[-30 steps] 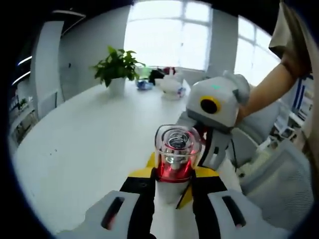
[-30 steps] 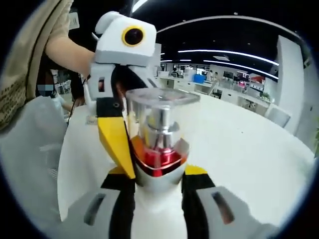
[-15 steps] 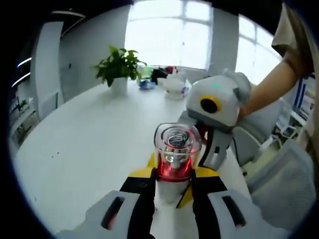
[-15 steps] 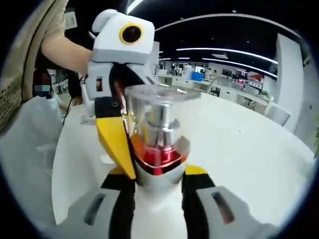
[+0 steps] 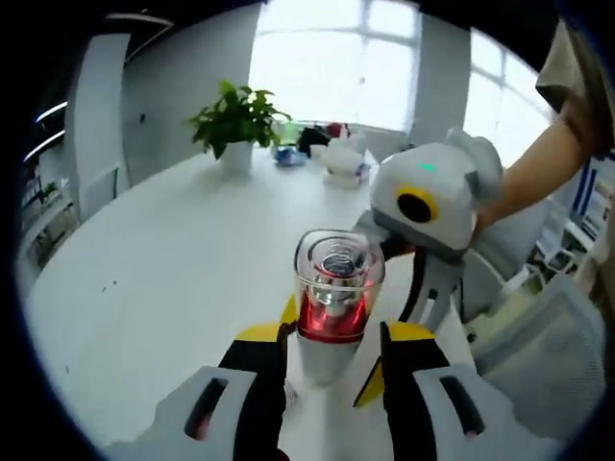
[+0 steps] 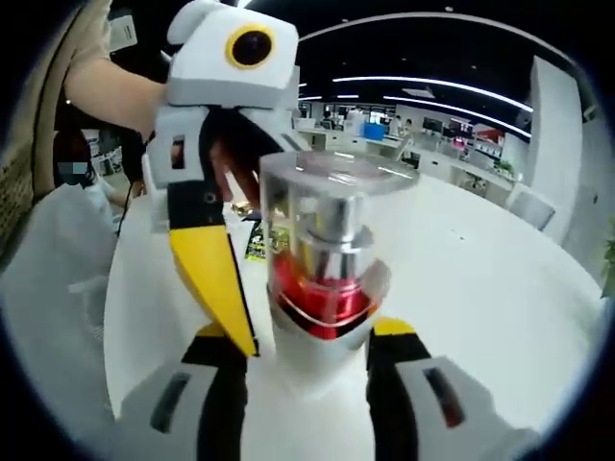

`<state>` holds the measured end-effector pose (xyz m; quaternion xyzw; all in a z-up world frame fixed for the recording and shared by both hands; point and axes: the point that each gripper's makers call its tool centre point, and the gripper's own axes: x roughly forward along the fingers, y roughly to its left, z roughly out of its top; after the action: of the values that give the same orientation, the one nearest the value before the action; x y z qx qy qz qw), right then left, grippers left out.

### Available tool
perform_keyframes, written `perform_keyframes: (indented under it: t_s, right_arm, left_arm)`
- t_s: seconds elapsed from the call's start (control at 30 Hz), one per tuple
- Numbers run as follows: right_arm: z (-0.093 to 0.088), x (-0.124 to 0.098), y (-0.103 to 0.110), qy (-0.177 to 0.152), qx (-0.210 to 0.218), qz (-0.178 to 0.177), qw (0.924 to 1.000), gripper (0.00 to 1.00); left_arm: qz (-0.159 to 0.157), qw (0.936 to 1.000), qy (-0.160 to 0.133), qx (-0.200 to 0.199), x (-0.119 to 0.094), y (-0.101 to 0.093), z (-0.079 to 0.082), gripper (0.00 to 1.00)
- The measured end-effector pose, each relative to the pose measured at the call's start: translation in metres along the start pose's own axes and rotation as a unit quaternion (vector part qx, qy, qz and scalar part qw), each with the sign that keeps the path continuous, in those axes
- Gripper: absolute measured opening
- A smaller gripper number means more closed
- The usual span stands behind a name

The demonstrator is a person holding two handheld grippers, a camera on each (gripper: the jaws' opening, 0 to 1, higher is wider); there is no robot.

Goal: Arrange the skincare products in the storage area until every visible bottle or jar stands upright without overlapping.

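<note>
One skincare bottle [image 5: 332, 288] with a clear cap, a silver pump, a red band and a white body stands upright on the white table [image 5: 144, 269]. In the left gripper view it sits between my left gripper's [image 5: 332, 331] jaws, which stand slightly apart from its sides. My right gripper [image 5: 423, 307] reaches in from the right, just behind the bottle. In the right gripper view the same bottle [image 6: 322, 279] rises between my right gripper's [image 6: 312, 341] jaws, which are also a little wider than the body. The left gripper's yellow finger [image 6: 207, 274] hangs close to the bottle's left side.
A potted plant [image 5: 235, 120] and several small items [image 5: 341, 154] stand at the table's far end. A person's arm [image 5: 538, 163] holds the right gripper. A grey chair [image 5: 538, 346] stands off the table's right edge. A small dark packet [image 6: 255, 240] lies behind the bottle.
Both pairs of jaws have spread a little and no longer hug the bottle's body. Both cameras shifted slightly; the bottle stays upright.
</note>
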<state>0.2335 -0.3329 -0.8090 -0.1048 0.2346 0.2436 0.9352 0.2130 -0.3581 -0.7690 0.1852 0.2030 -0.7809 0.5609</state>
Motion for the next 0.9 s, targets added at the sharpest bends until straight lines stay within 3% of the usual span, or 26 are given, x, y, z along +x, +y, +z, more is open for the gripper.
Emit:
perform_keyframes:
  t_s: [0.27,0.4,0.5,0.77,0.9]
  right_arm:
    - [-0.003,-0.013,0.006,0.003,0.028,-0.019,0.9994,0.55]
    - [-0.009,-0.021,0.011,0.011,0.074,-0.041,0.9964,0.56]
    - [-0.017,-0.026,0.019,0.024,0.100,-0.044,0.9937,0.63]
    - [-0.016,-0.045,0.035,0.010,0.138,-0.071,0.9878,0.73]
    - [-0.004,-0.054,0.045,-0.014,0.185,-0.072,0.9799,0.81]
  left_arm:
    - [0.015,0.9993,0.000,-0.033,-0.017,-0.007,-0.005,0.46]
    - [0.024,0.9983,0.004,-0.053,-0.029,-0.015,-0.012,0.50]
    - [0.032,0.9964,0.010,-0.078,-0.038,-0.021,-0.018,0.55]
    - [0.067,0.9903,0.005,-0.122,-0.063,-0.031,-0.034,0.68]
    - [0.083,0.9850,-0.002,-0.151,-0.080,-0.040,-0.043,0.69]
